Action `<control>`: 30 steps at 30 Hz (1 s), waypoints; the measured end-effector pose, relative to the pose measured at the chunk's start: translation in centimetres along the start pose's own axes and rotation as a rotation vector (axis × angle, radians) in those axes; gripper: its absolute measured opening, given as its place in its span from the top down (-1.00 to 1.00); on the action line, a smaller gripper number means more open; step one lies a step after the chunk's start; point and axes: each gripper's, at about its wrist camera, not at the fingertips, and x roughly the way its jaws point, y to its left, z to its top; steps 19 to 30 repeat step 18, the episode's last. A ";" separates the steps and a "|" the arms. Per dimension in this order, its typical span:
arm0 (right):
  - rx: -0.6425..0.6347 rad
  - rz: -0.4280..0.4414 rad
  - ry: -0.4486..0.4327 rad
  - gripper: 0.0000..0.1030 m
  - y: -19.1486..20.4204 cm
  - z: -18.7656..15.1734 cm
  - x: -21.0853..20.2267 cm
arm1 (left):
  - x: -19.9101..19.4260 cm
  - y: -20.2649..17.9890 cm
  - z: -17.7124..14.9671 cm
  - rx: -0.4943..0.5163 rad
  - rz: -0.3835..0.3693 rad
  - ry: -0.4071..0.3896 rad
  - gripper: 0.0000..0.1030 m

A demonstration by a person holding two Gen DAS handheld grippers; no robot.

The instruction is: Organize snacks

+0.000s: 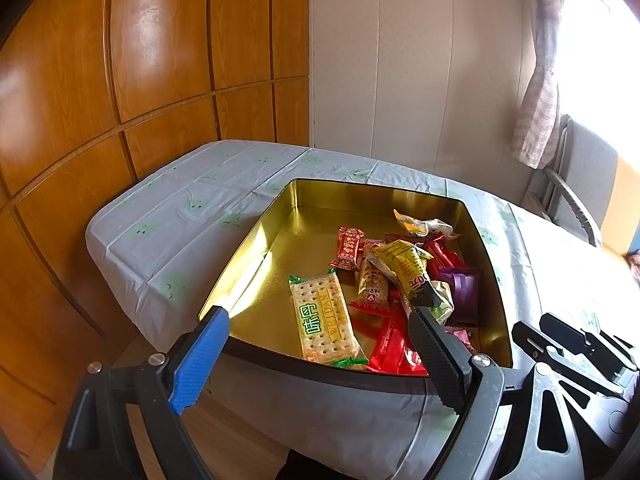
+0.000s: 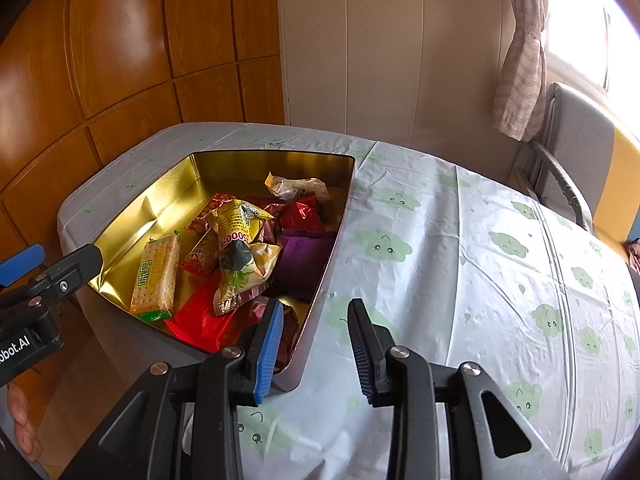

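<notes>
The snacks [image 1: 400, 276] lie heaped in the gold tin [image 1: 256, 248], the lower packets buried. The left gripper [image 1: 320, 316] hangs wide and empty over them. The right gripper [image 2: 316, 320], narrower, holds nothing above the tablecloth [image 2: 460, 280].

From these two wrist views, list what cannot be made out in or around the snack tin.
- Left wrist view: the red packets are partly hidden by the left gripper's black finger.
- Right wrist view: the tin's near corner sits behind the right gripper's blue finger.
- Both views: small print on the wrappers is unreadable.
</notes>
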 end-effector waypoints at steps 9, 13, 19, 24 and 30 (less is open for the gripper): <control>0.001 0.001 0.006 0.34 -0.2 -0.1 0.2 | 0.2 -0.1 -0.1 0.001 0.000 0.007 -0.78; 0.011 0.002 0.011 0.34 -0.5 -0.2 0.4 | 0.3 -0.3 -0.1 0.009 0.003 0.006 -0.78; 0.094 0.028 0.026 0.34 -3.7 0.3 0.6 | 0.4 -0.8 0.0 0.039 0.001 -0.010 -0.78; 0.094 0.028 0.026 0.34 -3.7 0.3 0.6 | 0.4 -0.8 0.0 0.039 0.001 -0.010 -0.78; 0.094 0.028 0.026 0.34 -3.7 0.3 0.6 | 0.4 -0.8 0.0 0.039 0.001 -0.010 -0.78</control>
